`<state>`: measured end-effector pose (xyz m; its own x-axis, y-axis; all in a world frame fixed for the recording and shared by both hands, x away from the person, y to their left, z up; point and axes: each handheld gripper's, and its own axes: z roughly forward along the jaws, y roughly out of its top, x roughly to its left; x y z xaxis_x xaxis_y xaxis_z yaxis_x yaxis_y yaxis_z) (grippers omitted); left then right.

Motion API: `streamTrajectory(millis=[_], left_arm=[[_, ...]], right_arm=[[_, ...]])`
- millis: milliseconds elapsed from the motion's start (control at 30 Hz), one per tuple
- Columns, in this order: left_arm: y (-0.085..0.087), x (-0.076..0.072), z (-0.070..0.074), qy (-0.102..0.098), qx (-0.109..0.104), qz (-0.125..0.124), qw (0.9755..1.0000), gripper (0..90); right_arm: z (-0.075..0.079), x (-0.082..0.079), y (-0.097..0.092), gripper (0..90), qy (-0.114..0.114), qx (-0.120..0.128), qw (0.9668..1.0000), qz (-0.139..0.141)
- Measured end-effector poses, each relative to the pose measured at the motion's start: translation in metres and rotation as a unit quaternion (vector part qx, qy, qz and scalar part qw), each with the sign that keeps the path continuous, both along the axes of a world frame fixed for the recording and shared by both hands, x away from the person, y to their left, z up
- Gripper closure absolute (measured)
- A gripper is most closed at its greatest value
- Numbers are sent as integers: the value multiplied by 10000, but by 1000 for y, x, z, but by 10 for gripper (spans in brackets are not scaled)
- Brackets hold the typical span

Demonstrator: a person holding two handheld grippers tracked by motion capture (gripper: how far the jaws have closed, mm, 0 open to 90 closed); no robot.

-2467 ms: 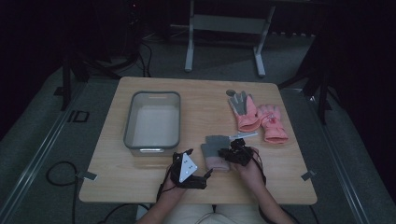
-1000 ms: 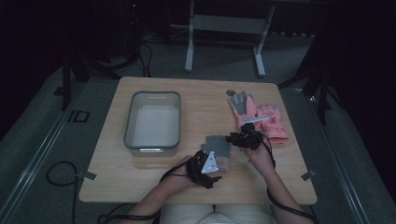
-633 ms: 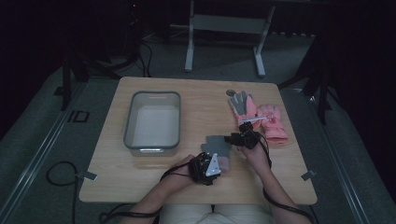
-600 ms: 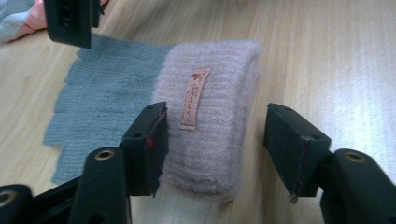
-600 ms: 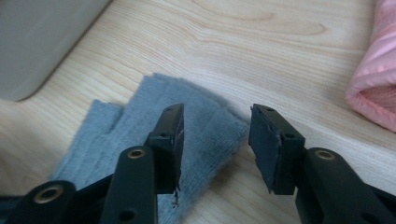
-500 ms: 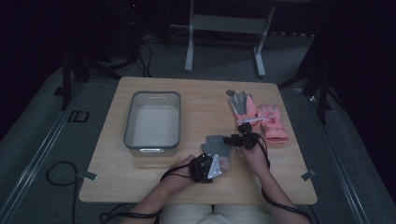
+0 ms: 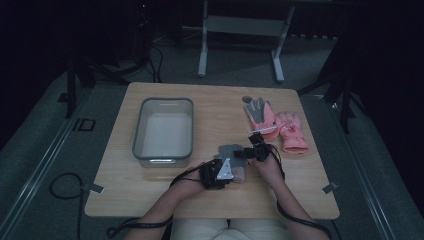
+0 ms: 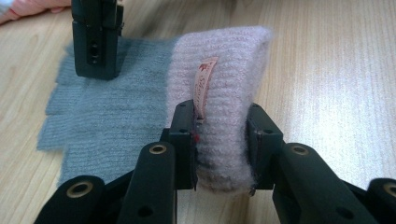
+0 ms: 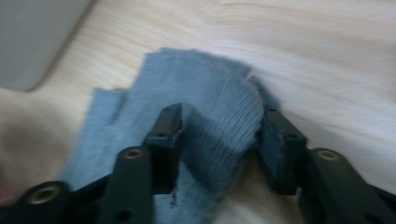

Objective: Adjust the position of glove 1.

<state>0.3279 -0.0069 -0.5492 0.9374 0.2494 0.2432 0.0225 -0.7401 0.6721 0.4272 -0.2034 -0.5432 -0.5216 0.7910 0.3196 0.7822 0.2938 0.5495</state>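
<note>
Glove (image 8: 219, 93) cuff half hidden between left gripper (image 8: 219, 140) pads.

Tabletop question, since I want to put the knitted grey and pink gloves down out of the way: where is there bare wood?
Bare wood lies between the grey plastic bin and the pink ski gloves, along the far edge of the wooden table, and at the near left corner. It is crowded near the middle front, where both tools grip the knitted grey and pink gloves.
</note>
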Motion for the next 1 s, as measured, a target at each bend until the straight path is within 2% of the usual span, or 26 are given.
streamTrajectory(millis=[67, 133, 233, 267, 367, 433, 467, 567, 667, 833, 1000], left_arm=[[0, 1, 0, 11, 13, -20, 10000, 690], [0, 1, 0, 28, 0, -12, 10000, 692], [0, 2, 1, 74, 4, 12, 10000, 697], [0, 2, 1, 103, 6, 29, 9999, 697], [0, 3, 3, 181, 12, 48, 9998, 701], [1, 3, 4, 257, -14, 89, 9996, 705], [1, 2, 4, 225, 1, 84, 9997, 706], [3, 3, 9, 307, 19, 109, 9995, 711], [5, 3, 19, 295, -26, 125, 9995, 712], [10, 2, 42, 170, -22, 79, 9998, 712], [12, 0, 62, 35, 94, 0, 9999, 712]], right_arm=[[-1, 0, 1, 589, 64, 175, 9998, 82], [-1, 0, 3, 591, 106, 284, 9994, 169], [-4, 1, 8, 617, 155, 361, 9990, 196], [-4, 1, 10, 683, 155, 368, 9990, 185], [3, -2, 13, 727, -76, 254, 9992, 284], [9, -3, 12, 732, -101, 357, 9989, 296], [12, -3, 11, 734, -84, 377, 9988, 313], [20, -6, 12, 737, -215, 352, 9984, 395], [26, -8, 12, 738, -314, 339, 9981, 404], [38, -10, 6, 738, -426, 494, 9973, 324], [53, -13, 6, 739, -553, 585, 9961, 367]])
